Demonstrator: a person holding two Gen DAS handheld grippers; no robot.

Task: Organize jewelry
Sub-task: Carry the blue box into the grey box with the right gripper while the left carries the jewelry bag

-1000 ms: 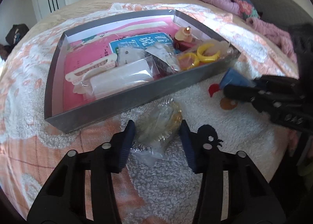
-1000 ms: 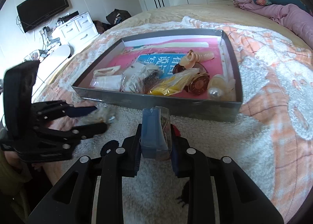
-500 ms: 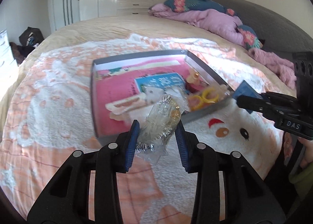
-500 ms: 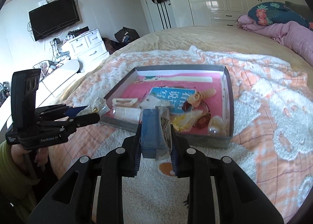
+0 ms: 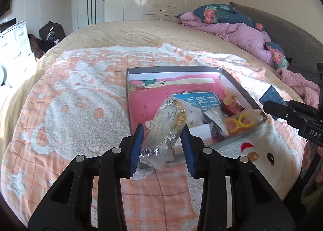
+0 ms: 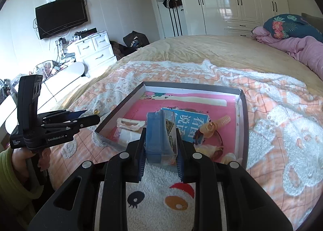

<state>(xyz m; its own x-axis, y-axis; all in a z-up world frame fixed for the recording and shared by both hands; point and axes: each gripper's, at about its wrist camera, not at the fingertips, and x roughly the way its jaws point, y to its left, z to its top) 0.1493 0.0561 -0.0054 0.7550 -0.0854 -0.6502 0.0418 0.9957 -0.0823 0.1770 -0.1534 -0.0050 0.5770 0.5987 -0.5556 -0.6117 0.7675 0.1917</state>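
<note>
my left hand-held gripper (image 5: 162, 142) pinches a crinkled clear plastic bag of gold jewelry (image 5: 164, 130); my right hand-held gripper (image 6: 160, 150) clamps a small blue plastic box (image 6: 155, 136), the grey cardboard tray (image 6: 243, 114) just ahead of both.

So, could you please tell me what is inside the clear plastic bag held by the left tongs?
The clear plastic bag shows gold beads near its top and silvery jewellery lower down. Crinkled plastic blurs what kind of pieces they are.
</note>
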